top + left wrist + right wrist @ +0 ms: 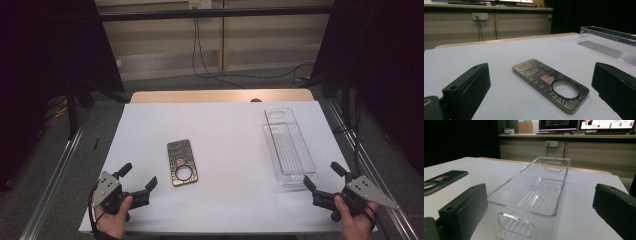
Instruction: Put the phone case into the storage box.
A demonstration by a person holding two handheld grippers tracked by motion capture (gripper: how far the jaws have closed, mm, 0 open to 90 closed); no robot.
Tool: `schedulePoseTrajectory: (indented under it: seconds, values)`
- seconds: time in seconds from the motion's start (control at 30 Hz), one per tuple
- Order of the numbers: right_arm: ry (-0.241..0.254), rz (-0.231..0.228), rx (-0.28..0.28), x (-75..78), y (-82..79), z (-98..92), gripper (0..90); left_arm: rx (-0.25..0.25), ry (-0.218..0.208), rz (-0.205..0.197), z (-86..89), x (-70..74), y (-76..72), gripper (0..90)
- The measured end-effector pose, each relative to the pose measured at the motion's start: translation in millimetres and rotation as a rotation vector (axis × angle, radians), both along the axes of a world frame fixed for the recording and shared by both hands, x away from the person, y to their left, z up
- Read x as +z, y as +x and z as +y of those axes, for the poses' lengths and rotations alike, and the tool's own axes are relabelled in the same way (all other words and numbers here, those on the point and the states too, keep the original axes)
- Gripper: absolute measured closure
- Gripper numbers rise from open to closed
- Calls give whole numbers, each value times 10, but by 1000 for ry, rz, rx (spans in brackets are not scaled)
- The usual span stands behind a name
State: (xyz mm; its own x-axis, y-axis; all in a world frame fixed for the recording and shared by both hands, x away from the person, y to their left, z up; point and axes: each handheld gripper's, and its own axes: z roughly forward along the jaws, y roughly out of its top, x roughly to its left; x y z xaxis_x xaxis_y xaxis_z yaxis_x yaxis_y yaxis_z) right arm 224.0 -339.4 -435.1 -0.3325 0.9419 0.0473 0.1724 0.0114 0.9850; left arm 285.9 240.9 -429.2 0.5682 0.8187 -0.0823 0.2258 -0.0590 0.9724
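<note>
A dark phone case (182, 162) with a cartoon pattern and a round hole lies flat on the white table top (225, 130), left of centre. In the left gripper view the phone case (549, 83) lies just ahead, between the two black jaws. My left gripper (139, 177) rests at the front left, open, holding nothing. A clear plastic bin (287, 145) stands empty at the right. My right gripper (324, 176) sits open just in front of the clear bin (536, 192), whose near handle slot faces the jaws.
The white sheet covers a wooden table (220, 95) whose far edge shows. Black stands and curtains flank both sides, with metal rails (55, 175) along the floor. Cables (215, 75) trail on the carpet behind.
</note>
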Motion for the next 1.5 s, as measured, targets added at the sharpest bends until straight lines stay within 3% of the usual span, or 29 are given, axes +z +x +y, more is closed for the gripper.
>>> schedulePoseTrajectory:
  seconds: [0.07,0.17,0.37,0.53,0.67,0.87,0.97,1.13,1.33,1.5]
  values:
    - [0,2,-2,-2,1,3,0,-3,11,-16,-6,44,18,19]
    - [2,2,-5,-2,-3,2,0,-20,-3,-5,-21,67,62,20]
    - [5,3,-8,-6,-5,-3,0,-38,15,9,-105,61,155,26]
    - [10,3,-7,-10,-4,-20,0,-95,8,23,-199,70,250,35]
    - [10,0,-3,-9,-3,-20,0,-124,24,-4,-280,89,328,35]
    - [8,1,1,-9,-3,-8,0,-141,31,26,-380,76,513,35]
    - [5,4,1,-12,-1,-7,0,-147,62,17,-425,76,562,35]
    - [8,7,-2,-20,-2,-12,0,-173,49,39,-487,108,641,35]
    - [7,15,-1,-28,-2,-11,0,-253,52,4,-606,163,726,34]
    - [7,15,0,-27,1,-5,0,-283,89,-6,-728,208,828,29]
